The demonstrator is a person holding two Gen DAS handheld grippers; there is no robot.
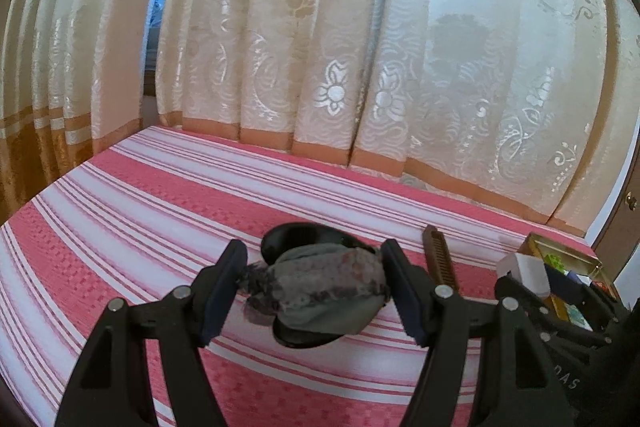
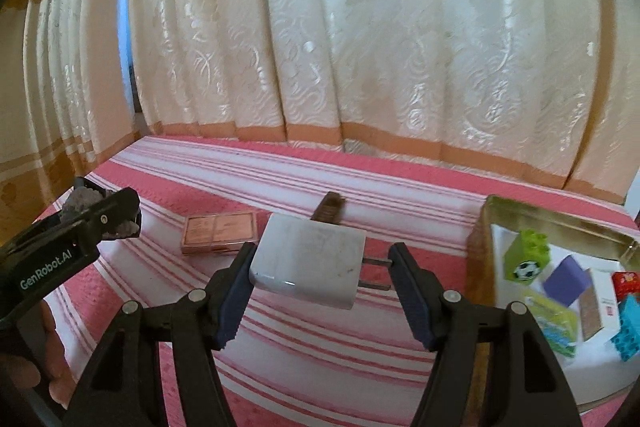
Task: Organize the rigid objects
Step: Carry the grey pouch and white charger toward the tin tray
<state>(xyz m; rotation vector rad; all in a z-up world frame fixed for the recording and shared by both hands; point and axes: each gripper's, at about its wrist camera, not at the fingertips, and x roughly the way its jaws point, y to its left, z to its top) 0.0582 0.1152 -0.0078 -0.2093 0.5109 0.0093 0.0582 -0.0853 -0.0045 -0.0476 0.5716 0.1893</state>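
My left gripper (image 1: 314, 269) is shut on a glossy black oval piece wrapped in mottled grey cloth (image 1: 328, 291), held just above the striped bed cover. In the right wrist view it shows at the far left (image 2: 100, 219), with the cloth poking out. My right gripper (image 2: 322, 261) is shut on a white plug charger (image 2: 308, 259). One pad presses its body and the other its two metal prongs. It hangs above the bed, left of a gold tin box (image 2: 486, 227). The left wrist view shows the charger (image 1: 524, 271) at the right.
A brown comb (image 2: 329, 209) and a rose-gold flat case (image 2: 220, 233) lie on the pink-and-white striped bed cover (image 2: 320, 339). The tin holds a green brick (image 2: 524, 259), a purple block, cards and a teal box. Patterned curtains (image 2: 360, 47) hang behind the bed.
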